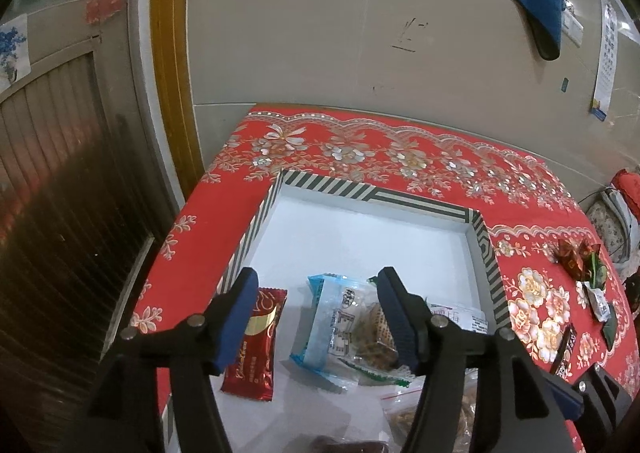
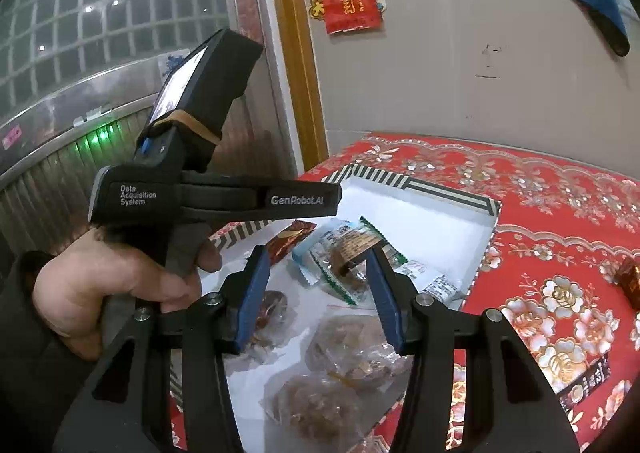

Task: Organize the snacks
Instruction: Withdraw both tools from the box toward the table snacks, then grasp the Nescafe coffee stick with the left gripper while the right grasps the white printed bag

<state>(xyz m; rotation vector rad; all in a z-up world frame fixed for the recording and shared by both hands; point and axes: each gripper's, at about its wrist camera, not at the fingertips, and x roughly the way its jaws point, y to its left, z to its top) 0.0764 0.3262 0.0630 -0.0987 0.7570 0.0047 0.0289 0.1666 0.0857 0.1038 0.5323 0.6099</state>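
Note:
A striped box with a white inside stands on the red flowered tablecloth. In it lie a red packet, a blue-and-clear packet of brown snack and a white packet. My left gripper hangs open over the blue-and-clear packet, and neither pad touches it. In the right wrist view my right gripper is open above the box, over clear bags of brown snacks. A hand holds the left gripper's body to the left.
Loose snacks lie on the cloth right of the box: a dark packet, a small white one, red and green wrappers and a brown sweet. A tiled wall stands behind the table, a door frame to its left.

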